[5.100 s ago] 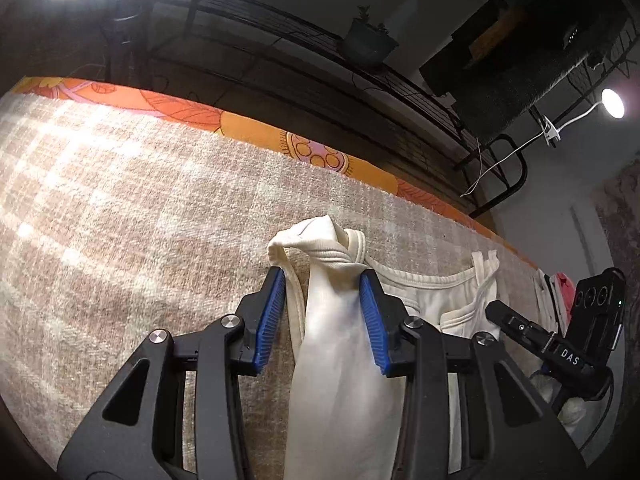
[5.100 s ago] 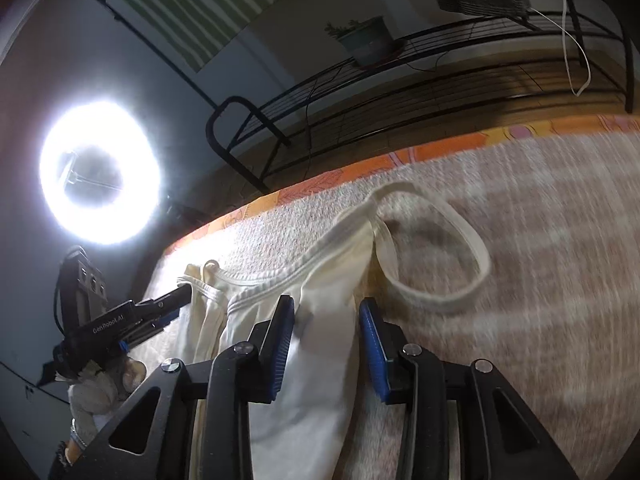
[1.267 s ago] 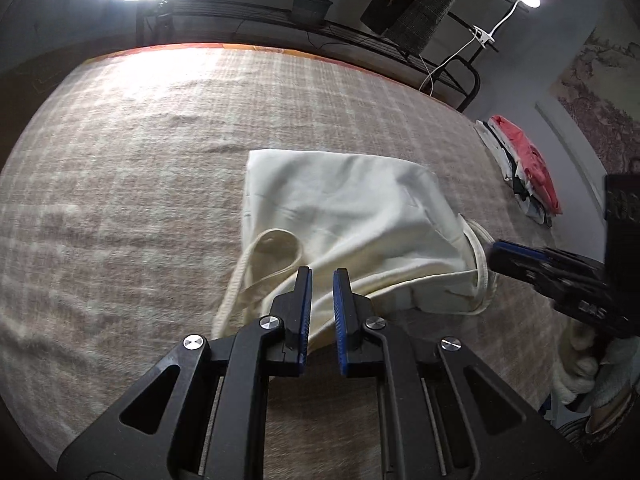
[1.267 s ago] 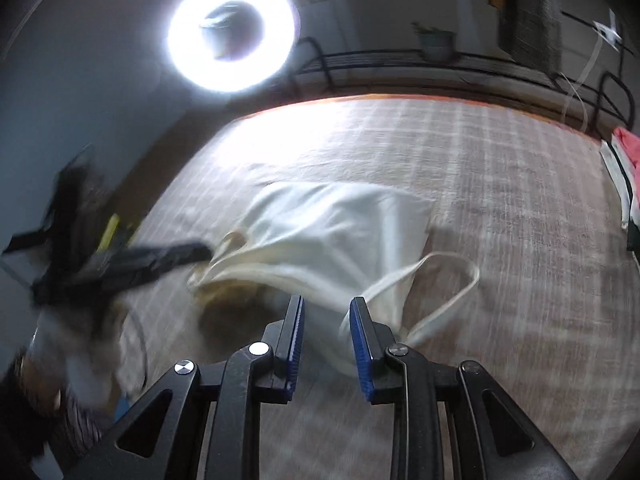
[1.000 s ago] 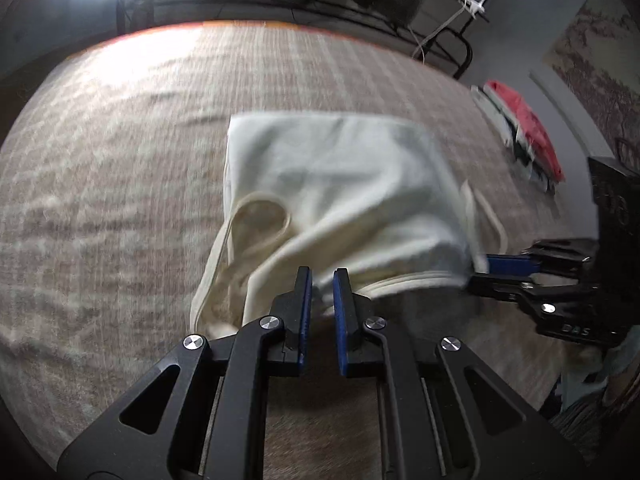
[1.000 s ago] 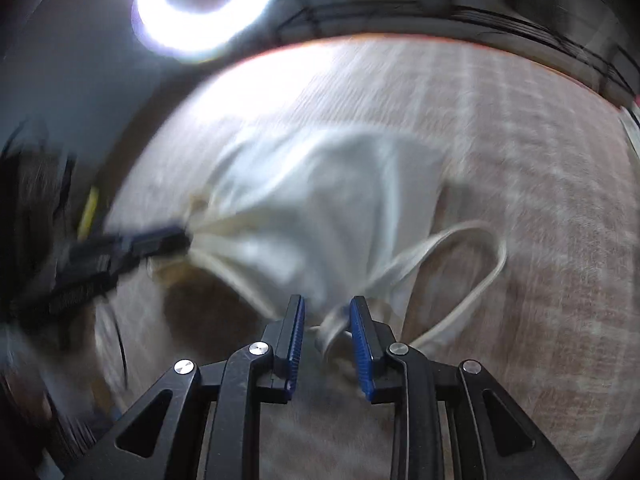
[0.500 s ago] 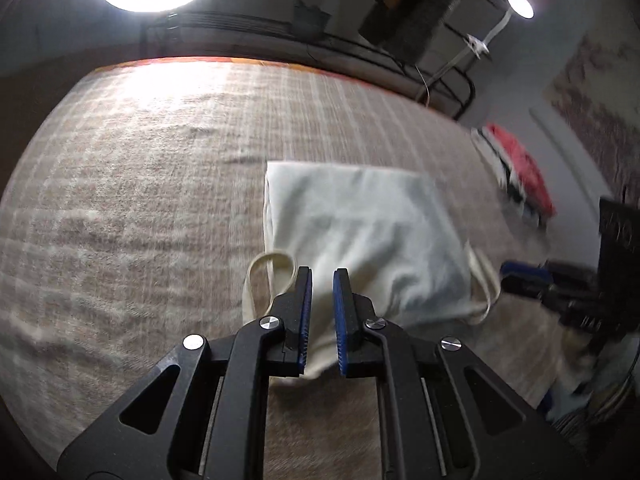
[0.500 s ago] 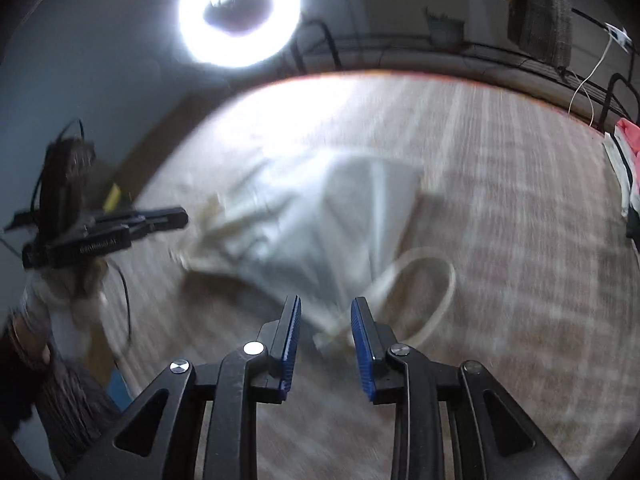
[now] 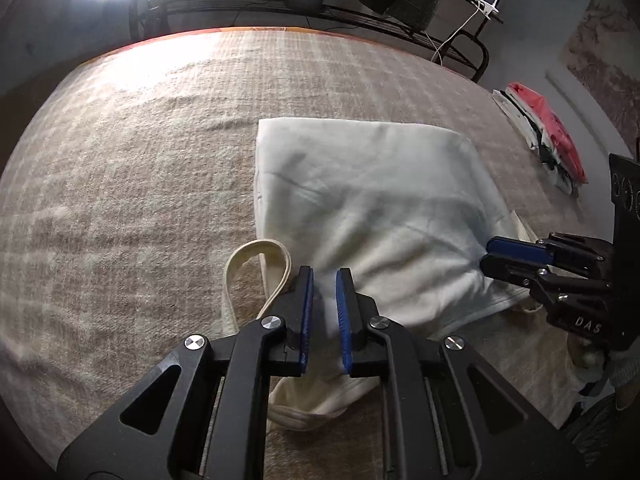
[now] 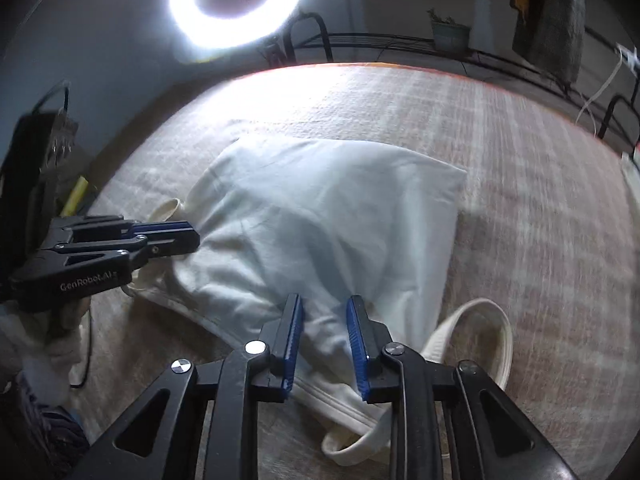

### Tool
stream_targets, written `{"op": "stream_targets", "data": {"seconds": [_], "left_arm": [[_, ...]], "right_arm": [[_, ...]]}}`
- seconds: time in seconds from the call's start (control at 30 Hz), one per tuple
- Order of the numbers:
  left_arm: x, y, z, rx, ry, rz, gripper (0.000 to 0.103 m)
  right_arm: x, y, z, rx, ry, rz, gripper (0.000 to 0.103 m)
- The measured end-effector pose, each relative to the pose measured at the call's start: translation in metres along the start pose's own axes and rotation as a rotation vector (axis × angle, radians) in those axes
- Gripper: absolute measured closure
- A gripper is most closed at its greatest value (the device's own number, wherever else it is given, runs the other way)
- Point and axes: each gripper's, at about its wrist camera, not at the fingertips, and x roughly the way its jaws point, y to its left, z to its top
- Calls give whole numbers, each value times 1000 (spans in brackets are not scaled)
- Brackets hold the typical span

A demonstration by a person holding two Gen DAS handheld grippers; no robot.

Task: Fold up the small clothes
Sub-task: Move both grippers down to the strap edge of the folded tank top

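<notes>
My left gripper [image 9: 322, 312] has its jaws almost closed, pinching the near edge of the white top [image 9: 372, 200]. They have just opened a tiny bit. My right gripper [image 10: 324, 340] has a wider gap, with cloth bunched between its jaws, and they have just closed a bit.

A few seconds ago the top lay long, with the straps far away. Now it lies folded in half on the blanket [image 9: 120, 200], straps by me. I think the first fold is done.

The left view shows a red pile [image 9: 552, 136] far off. The right view shows the right strap [image 10: 492, 320] looping out loose.
</notes>
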Motion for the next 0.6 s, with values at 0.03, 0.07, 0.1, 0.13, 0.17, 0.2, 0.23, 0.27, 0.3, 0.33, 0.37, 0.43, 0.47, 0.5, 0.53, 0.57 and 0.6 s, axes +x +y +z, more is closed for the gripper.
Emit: {"op": "stream_targets", "data": {"seconds": [0.03, 0.07, 0.1, 0.13, 0.17, 0.2, 0.23, 0.27, 0.3, 0.33, 0.37, 0.43, 0.47, 0.5, 0.53, 0.57, 0.6], "left_arm": [[-3, 3, 1, -14, -8, 5, 91], [-8, 5, 3, -28, -28, 1, 91], [-14, 5, 7, -33, -53, -3, 91], [-16, 4, 10, -34, -67, -1, 91], [-19, 4, 13, -35, -80, -2, 91], [-20, 2, 17, -40, -92, -8, 91], [-18, 1, 21, -49, -94, -12, 91], [-16, 0, 24, -63, -95, -22, 91], [-14, -1, 27, -72, -96, -27, 91], [-11, -3, 29, -82, -97, -30, 91], [-8, -5, 32, -90, -97, -30, 91], [-1, -8, 37, -97, -94, -33, 91], [2, -9, 37, -94, -89, -31, 91], [7, -10, 38, -90, -81, -17, 91], [13, -12, 38, -89, -70, -6, 91], [18, -11, 37, -89, -54, 5, 91], [23, -9, 34, -92, -35, 21, 91]], "right_arm": [[-3, -4, 0, 10, 9, 12, 82], [-6, -7, 1, 26, 16, 18, 82], [-12, -10, 4, 43, 6, 33, 80], [-18, -12, 6, 53, -19, 53, 80], [-23, -14, 9, 63, -54, 76, 80], [-28, -15, 14, 74, -91, 94, 80], [-30, -16, 19, 86, -121, 100, 80], [-31, -15, 23, 98, -142, 101, 80], [-26, -15, 29, 112, -150, 93, 80], [-22, -15, 33, 115, -149, 87, 80], [-14, -13, 38, 116, -146, 72, 80], [-2, -7, 45, 107, -140, 55, 80], [2, -4, 49, 102, -143, 49, 80], [7, -2, 53, 97, -151, 40, 80], [10, -1, 57, 97, -154, 36, 80], [14, -2, 59, 96, -151, 31, 80], [21, -4, 61, 99, -137, 16, 80]]}}
